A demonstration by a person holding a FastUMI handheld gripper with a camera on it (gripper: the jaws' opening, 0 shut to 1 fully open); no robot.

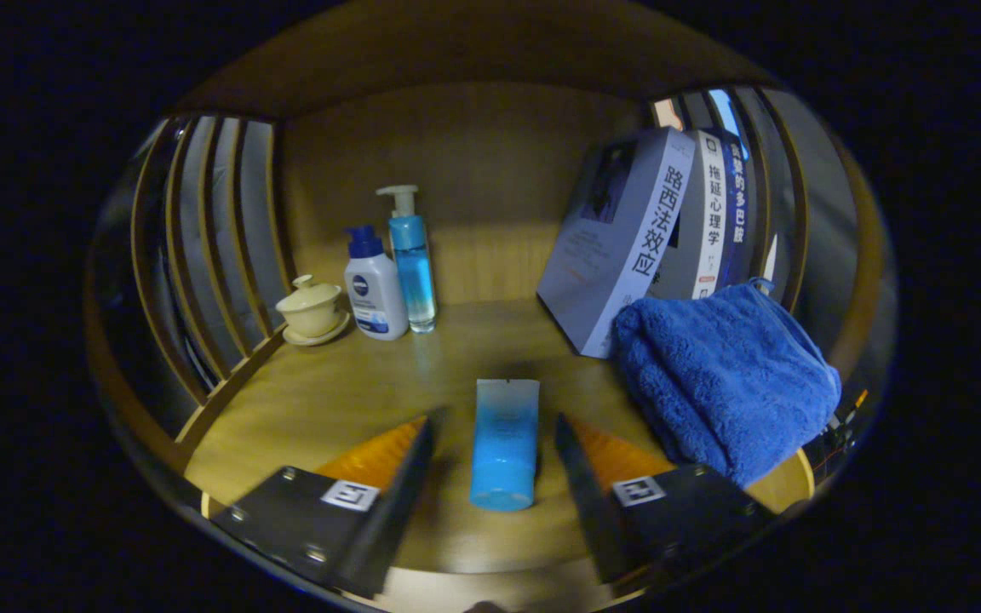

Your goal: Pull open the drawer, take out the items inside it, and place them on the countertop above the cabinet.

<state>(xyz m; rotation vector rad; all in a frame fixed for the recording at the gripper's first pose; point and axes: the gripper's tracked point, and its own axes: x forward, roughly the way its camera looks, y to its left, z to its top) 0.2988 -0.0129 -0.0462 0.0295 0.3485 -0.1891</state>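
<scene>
A blue tube (503,444) lies on the wooden countertop (354,392), lengthwise between my two fingers. My gripper (495,421) is open. The left finger (388,460) and the right finger (605,460) stand on either side of the tube with a gap to each, so neither presses on it. The tube's cap end points toward me and its flat crimped end points away.
A folded blue towel (725,383) lies just right of the right finger. Behind it lean three books (627,247). At the back left stand a pump bottle (410,260), a white-and-blue bottle (374,294) and a lidded cup on a saucer (312,308). Slatted wooden sides (209,247) flank the shelf.
</scene>
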